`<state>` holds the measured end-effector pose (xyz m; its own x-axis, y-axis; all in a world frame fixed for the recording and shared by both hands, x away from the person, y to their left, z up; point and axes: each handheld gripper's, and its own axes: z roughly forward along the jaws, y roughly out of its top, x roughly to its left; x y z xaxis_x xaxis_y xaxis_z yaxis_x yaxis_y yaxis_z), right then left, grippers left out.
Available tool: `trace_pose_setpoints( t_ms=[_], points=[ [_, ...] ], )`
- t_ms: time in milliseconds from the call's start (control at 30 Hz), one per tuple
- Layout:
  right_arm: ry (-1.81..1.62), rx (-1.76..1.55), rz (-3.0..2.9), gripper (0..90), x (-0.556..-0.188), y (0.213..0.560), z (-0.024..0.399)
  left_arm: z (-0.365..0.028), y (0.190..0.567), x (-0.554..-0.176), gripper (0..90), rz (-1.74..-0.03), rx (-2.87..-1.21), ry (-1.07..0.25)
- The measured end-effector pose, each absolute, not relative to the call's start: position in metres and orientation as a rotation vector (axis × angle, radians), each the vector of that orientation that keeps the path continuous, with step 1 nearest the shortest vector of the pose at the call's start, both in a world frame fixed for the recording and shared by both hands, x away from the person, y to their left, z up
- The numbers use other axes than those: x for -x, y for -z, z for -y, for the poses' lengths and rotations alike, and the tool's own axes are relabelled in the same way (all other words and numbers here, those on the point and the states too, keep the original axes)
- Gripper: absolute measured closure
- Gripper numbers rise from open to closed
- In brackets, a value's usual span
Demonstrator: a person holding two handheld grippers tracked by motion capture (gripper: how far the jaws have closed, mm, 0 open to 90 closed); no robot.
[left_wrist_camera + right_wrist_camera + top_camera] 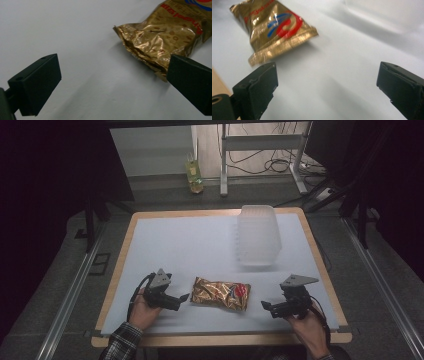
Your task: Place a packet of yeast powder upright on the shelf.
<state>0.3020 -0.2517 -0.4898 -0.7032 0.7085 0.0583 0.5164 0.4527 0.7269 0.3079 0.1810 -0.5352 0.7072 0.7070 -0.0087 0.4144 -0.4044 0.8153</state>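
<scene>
Both pairs of jaws stand wide apart with nothing between them but bare white table surface. From the high view, the left gripper (175,299) sits in the person's left hand (145,312) near the front edge of the table (165,240), its jaws aimed toward the gold snack packet (221,293), which lies flat on the white sheet between the two tools. The right gripper (272,307), held in the right hand (307,325), points back at the packet from the other side and stands a little farther from it.

That overhead picture gives the layout but not the detail. The left gripper view shows the gold snack packet (160,37) close up: its crinkled, crimped end lies just ahead of the farther jaw, near it but not pinched, and red lettering runs along the foil at the top edge. The right gripper view shows the opposite end of the gold snack packet (274,27), with a red and blue swirl printed on the foil and a flat sealed edge turned toward the jaws; the packet lies off to one side of the gap, ahead of one jaw, apart from it.

Only from above can one place the clear plastic container (257,235), which stands toward the far right part of the table, well apart from the packet.
</scene>
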Motion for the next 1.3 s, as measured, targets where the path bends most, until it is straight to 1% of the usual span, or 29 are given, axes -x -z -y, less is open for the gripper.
trace_pose_setpoints(
  t_ms=[33, 100, 167, 233, 333, 433, 700, 900, 1100, 1133, 1200, 1300],
  points=[
    [-1.154, -1.071, -2.435, 3.4, -0.303, 0.492, 0.259, -0.181, 0.535, -0.309, 0.1, -0.860, -2.047, -0.423],
    [-1.156, -1.082, -2.422, 3.4, -0.304, 0.493, 0.261, -0.182, 0.536, -0.310, 0.1, -0.866, -2.039, -0.416],
    [-1.176, -1.135, -2.412, 1.6, -0.308, 0.496, 0.268, -0.184, 0.537, -0.310, 0.1, -0.867, -2.037, -0.417],
    [-1.186, -1.165, -2.428, 0.0, -0.309, 0.499, 0.269, -0.185, 0.537, -0.311, 0.1, -0.863, -2.034, -0.415],
    [-1.219, -1.198, -2.431, 0.0, -0.310, 0.501, 0.271, -0.185, 0.537, -0.311, 0.1, -0.862, -2.027, -0.408],
    [-1.166, -1.147, -2.426, 0.0, -0.306, 0.500, 0.265, -0.183, 0.537, -0.310, 0.1, -0.847, -2.029, -0.407],
    [-1.152, -1.053, -2.465, 0.0, -0.307, 0.503, 0.262, -0.180, 0.536, -0.310, 0.1, -0.826, -2.028, -0.404],
    [-1.153, -1.043, -2.472, 0.0, -0.308, 0.505, 0.262, -0.178, 0.533, -0.311, 1.6, -0.858, -2.032, -0.355],
    [-1.143, -1.053, -2.467, 0.0, -0.308, 0.506, 0.260, -0.173, 0.528, -0.311, 2.2, -0.854, -2.047, -0.351],
    [-1.146, -1.076, -2.457, 0.0, -0.308, 0.506, 0.261, -0.172, 0.527, -0.311, 4.4, -0.854, -2.046, -0.350],
    [-1.148, -1.082, -2.456, 0.0, -0.308, 0.506, 0.261, -0.169, 0.525, -0.310, 5.6, -0.850, -2.050, -0.368],
    [-1.154, -1.088, -2.451, 0.0, -0.308, 0.506, 0.261, -0.166, 0.522, -0.309, 13.4, -0.823, -2.046, -0.374]
  ],
)
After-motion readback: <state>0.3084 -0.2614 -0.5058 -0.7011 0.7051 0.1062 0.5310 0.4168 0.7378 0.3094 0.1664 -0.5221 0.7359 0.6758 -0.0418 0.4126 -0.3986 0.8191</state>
